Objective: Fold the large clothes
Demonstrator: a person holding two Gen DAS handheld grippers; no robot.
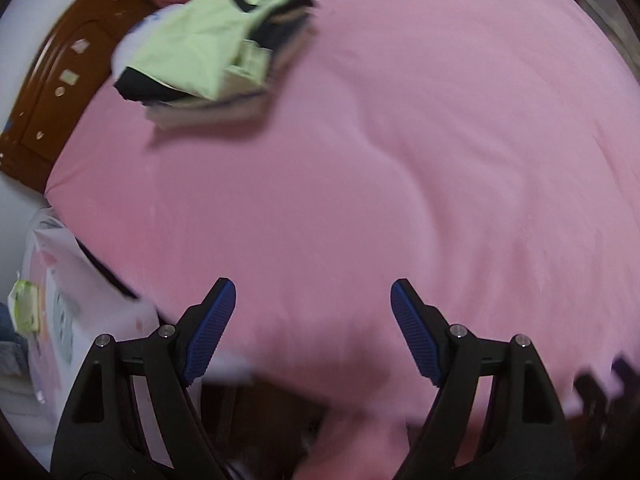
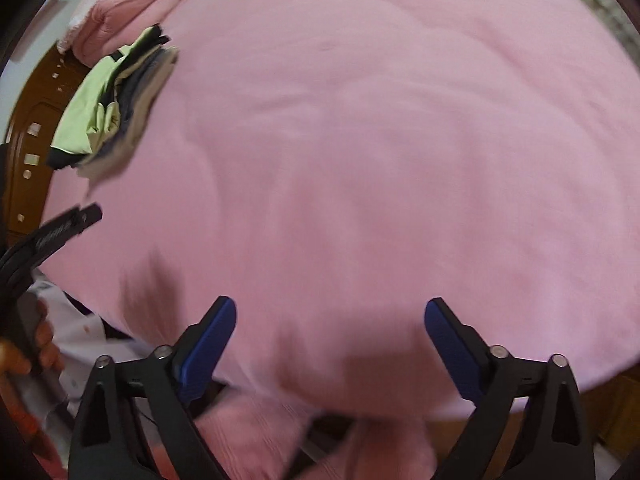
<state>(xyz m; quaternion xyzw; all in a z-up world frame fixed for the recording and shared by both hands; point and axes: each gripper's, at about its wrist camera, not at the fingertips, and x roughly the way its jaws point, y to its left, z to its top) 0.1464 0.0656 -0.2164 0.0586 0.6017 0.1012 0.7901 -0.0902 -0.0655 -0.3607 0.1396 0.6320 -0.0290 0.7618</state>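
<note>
Left gripper (image 1: 313, 300) and right gripper (image 2: 330, 318), black angular arms, ribbed blue pads (image 1: 210, 330), silver pins, seemingly identical

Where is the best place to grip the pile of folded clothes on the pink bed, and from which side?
Probably the pile of folded clothes is best taken at its layered edge facing the open pink sheet, coming in low from that side. The folds stack there, and the wooden headboard blocks the far side.

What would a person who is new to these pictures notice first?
The big pink sheet fills nearly everything. On it, at upper left beside the brown headboard, lies a stack of folded clothes with a light green piece on top. Both grippers, left gripper and right gripper, hang open and empty.
</note>
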